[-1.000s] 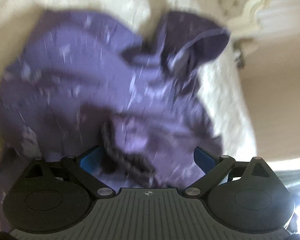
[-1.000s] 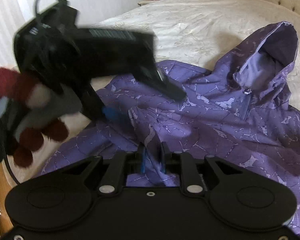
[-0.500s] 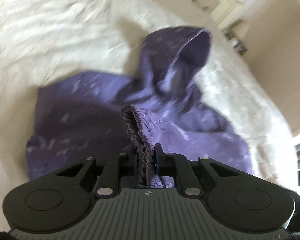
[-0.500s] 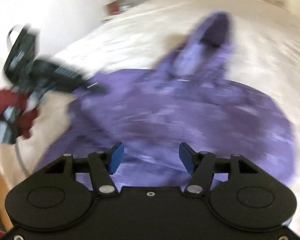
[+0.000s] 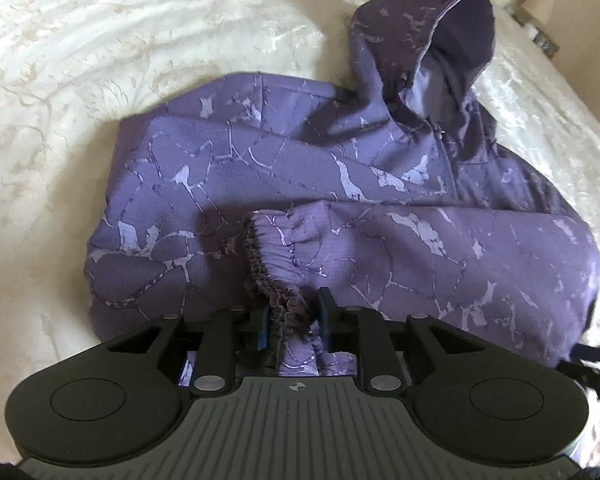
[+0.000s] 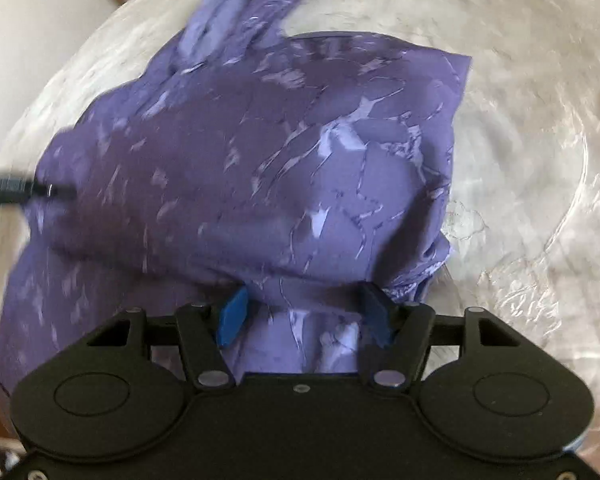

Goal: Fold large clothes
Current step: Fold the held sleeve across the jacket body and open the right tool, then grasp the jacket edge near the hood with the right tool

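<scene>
A purple hooded jacket (image 5: 284,168) with a pale crackle print lies on the cream bedspread (image 5: 100,40), hood (image 5: 432,28) at the far right. One sleeve is folded across the body, and its gathered cuff (image 5: 272,248) runs back between my left gripper's (image 5: 292,316) jaws. The pads still touch the cuff while those jaws are opening. In the right wrist view my right gripper (image 6: 304,312) is open over the jacket's (image 6: 260,152) near right edge. Fabric lies beneath and between its blue pads (image 6: 232,314) without being pinched.
The cream bedspread (image 6: 532,160) stretches on every side of the jacket. A blurred black piece of the other gripper (image 6: 12,192) reaches in at the left edge of the right wrist view. A wall and furniture show beyond the bed at upper right in the left wrist view.
My left gripper went from wide open to closed on the sleeve cuff, then widened slightly. My right gripper let go of the fabric, opened, and swung right across the jacket.
</scene>
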The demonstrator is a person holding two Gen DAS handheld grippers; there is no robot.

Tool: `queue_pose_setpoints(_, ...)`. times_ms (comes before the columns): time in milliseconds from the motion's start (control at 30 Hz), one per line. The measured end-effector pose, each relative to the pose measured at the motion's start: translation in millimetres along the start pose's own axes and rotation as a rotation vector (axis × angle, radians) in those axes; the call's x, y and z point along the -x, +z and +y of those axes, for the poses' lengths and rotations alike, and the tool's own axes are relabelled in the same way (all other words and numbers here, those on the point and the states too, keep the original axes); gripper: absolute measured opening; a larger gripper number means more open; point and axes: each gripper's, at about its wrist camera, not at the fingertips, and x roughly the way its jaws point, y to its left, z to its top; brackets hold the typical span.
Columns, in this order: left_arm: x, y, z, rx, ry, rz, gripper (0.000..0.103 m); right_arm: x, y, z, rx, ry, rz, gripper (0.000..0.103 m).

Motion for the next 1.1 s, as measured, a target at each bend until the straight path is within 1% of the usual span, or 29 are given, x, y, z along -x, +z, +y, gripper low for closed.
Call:
queue_pose_setpoints(33, 6.2, -0.9, -3.9, -0.005, 0.028, -0.018, 0.028, 7.5, 0.0, -1.4, -0.013, 0.012, -0.003, 0.067)
queue_pose_setpoints(100, 24.6, -4.3, -12.8, -0.015, 0.078, -0.084, 0.036, 24.8, 0.5, -9.6, -0.049, 0.039, -0.039, 0.066)
queue_pose_setpoints(133, 35.5, -5.7, -18.1, -0.017, 0.091, -0.121, 0.043, 31.4, 3.0, -16.4, -0.058, 0.041, -0.061, 0.066)
queue_pose_setpoints(167, 47.9, -7.9, -25.1, -0.018, 0.095, -0.159, 0.046, 40.8, 5.4, -22.9, -0.065, 0.038, -0.084, 0.066)
queue_pose_setpoints(233, 66.2, -10.4, -41.4, -0.016, 0.087, -0.215, 0.056, 58.5, 9.7, -37.0, -0.082, 0.035, -0.127, 0.066)
queue_pose_setpoints(300, 79.5, -13.8, -66.3, -0.035, 0.060, -0.252, 0.057, 67.9, 21.0, -55.2, -0.111, 0.028, -0.160, 0.066)
queue_pose_setpoints(367, 83.4, -15.9, -98.9, -0.070, 0.006, -0.268, 0.058, 67.5, 36.1, -74.4, -0.154, 0.022, -0.171, 0.066)
queue_pose_setpoints(400, 81.8, -17.6, -115.1, -0.090, -0.031, -0.262, 0.058, 67.2, 41.1, -83.1, -0.177, 0.023, -0.177, 0.066)
queue_pose_setpoints(500, 64.3, -24.2, -169.2, -0.178, -0.163, -0.195, 0.058, 60.7, 57.7, -108.4, -0.260, 0.053, -0.187, 0.066)
queue_pose_setpoints(533, 56.1, -28.2, -191.3, -0.230, -0.206, -0.170, 0.058, 60.3, 60.7, -114.5, -0.279, 0.063, -0.188, 0.066)
queue_pose_setpoints(600, 41.2, -36.7, -226.9, -0.340, -0.261, -0.135, 0.058, 54.5, 73.6, -125.5, -0.301, 0.077, -0.184, 0.065)
queue_pose_setpoints(633, 31.3, -41.6, -240.8, -0.383, -0.272, -0.119, 0.059, 50.6, 79.1, -128.1, -0.300, 0.082, -0.175, 0.063)
queue_pose_setpoints(700, 12.6, -46.0, -261.5, -0.418, -0.275, -0.077, 0.059, 37.3, 91.6, -133.2, -0.297, 0.086, -0.152, 0.056)
queue_pose_setpoints(800, -13.7, -49.1, -269.7, -0.405, -0.266, -0.018, 0.059, 27.1, 99.2, -139.8, -0.317, 0.104, -0.133, 0.056)
queue_pose_setpoints(833, -24.5, -50.3, -268.1, -0.402, -0.250, 0.025, 0.060, 21.5, 101.6, -142.0, -0.329, 0.115, -0.128, 0.056)
queue_pose_setpoints(867, -34.0, -51.3, -268.2, -0.401, -0.238, 0.051, 0.060, 17.9, 104.1, -145.1, -0.339, 0.125, -0.121, 0.056)
queue_pose_setpoints(933, -43.5, -52.7, -267.2, -0.413, -0.242, 0.071, 0.064, 8.4, 107.0, -148.2, -0.360, 0.145, -0.106, 0.056)
queue_pose_setpoints(1067, -44.5, -49.8, -267.2, -0.423, -0.269, 0.090, 0.070, -8.0, 110.6, -151.1, -0.382, 0.178, -0.078, 0.056)
queue_pose_setpoints(1100, -44.1, -50.6, -266.3, -0.427, -0.272, 0.090, 0.071, -11.7, 111.0, -151.9, -0.390, 0.185, -0.075, 0.053)
